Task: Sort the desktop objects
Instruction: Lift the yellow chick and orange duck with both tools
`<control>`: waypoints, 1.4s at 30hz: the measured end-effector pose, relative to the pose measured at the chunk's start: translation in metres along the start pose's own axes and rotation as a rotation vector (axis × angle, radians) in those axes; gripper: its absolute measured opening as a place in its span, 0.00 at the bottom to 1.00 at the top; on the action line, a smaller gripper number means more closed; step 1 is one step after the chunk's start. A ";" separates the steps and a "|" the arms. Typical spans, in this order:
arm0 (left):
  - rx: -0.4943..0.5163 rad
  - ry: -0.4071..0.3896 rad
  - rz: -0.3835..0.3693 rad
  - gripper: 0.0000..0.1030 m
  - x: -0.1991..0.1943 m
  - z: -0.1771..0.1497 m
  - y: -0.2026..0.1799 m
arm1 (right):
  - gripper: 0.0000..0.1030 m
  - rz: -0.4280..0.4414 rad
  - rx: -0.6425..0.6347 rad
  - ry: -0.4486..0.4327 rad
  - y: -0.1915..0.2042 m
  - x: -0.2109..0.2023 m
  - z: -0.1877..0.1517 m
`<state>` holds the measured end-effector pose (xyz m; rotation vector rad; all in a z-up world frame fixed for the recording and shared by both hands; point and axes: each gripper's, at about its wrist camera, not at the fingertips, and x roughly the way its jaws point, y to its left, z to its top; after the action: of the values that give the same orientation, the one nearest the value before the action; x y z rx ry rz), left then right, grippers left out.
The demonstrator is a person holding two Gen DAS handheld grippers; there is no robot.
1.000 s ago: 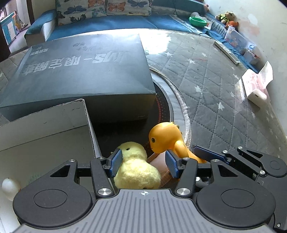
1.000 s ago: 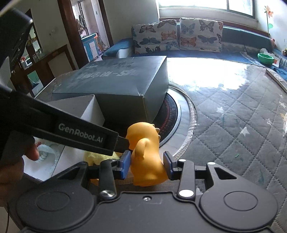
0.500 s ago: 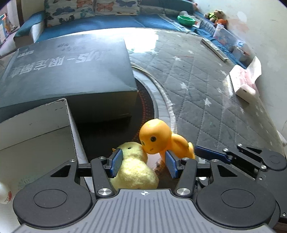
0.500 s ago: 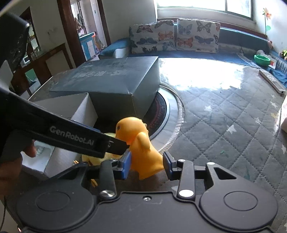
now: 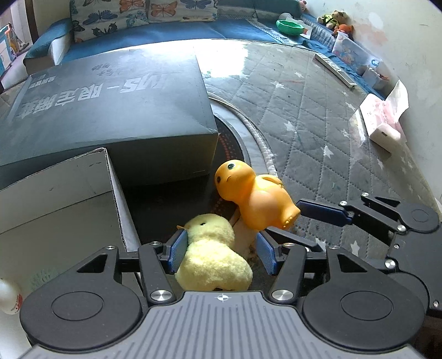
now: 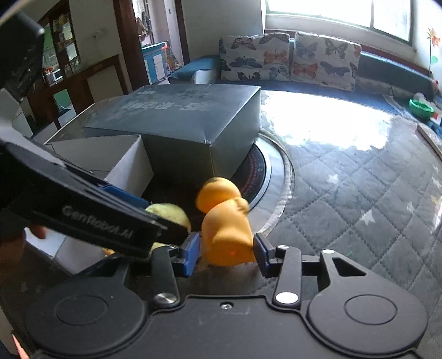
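We see the fluffy yellow chick (image 5: 214, 256) lying between the blue pads of the left gripper (image 5: 222, 255); its left pad touches the plush, while a gap shows on the right side, so the jaws stand open around the chick and not clamped on it. In the right wrist view only a bit of the chick (image 6: 168, 212) peeks out behind the left gripper's black finger. At about one o'clock from the chick, in the left wrist view, the orange dinosaur toy (image 5: 254, 198) is tilted, head toward the dark box, one foot near a blue finger (image 5: 323, 211) of the other gripper. In the right wrist view the orange dinosaur toy (image 6: 226, 223) sits blurred between the pads of the right gripper (image 6: 226, 252); both pads lie close against its base, but we cannot tell if they truly pinch it. At nine o'clock from the chick stands an open white cardboard box (image 5: 116, 193), with a white bottle (image 5: 9, 298) at its lower corner. Behind both toys, at eleven o'clock, a big dark box (image 5: 110, 105) with pale lettering rests on the table (image 5: 317, 143), which wears a grey quilted cover with stars. At three o'clock near the table's edge lies a pink tissue pack (image 5: 382, 121). Beyond, at twelve o'clock, runs a blue sofa (image 5: 165, 36) with butterfly cushions (image 6: 290, 60) and a green bowl (image 5: 290, 27).
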<state>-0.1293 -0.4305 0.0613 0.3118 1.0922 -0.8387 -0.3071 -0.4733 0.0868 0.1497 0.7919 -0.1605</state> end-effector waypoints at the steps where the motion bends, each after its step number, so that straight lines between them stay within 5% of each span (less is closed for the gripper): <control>1: -0.001 0.000 -0.001 0.57 0.000 0.000 0.000 | 0.40 0.002 0.003 0.003 -0.001 0.002 0.000; 24: 0.051 0.001 -0.055 0.49 -0.002 -0.005 -0.014 | 0.35 -0.070 0.078 0.012 -0.012 -0.022 -0.017; 42: 0.060 0.014 -0.010 0.63 0.001 -0.009 -0.018 | 0.40 -0.075 0.062 0.012 -0.015 -0.024 -0.018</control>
<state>-0.1484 -0.4373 0.0595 0.3632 1.0840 -0.8800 -0.3393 -0.4824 0.0907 0.1793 0.8054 -0.2556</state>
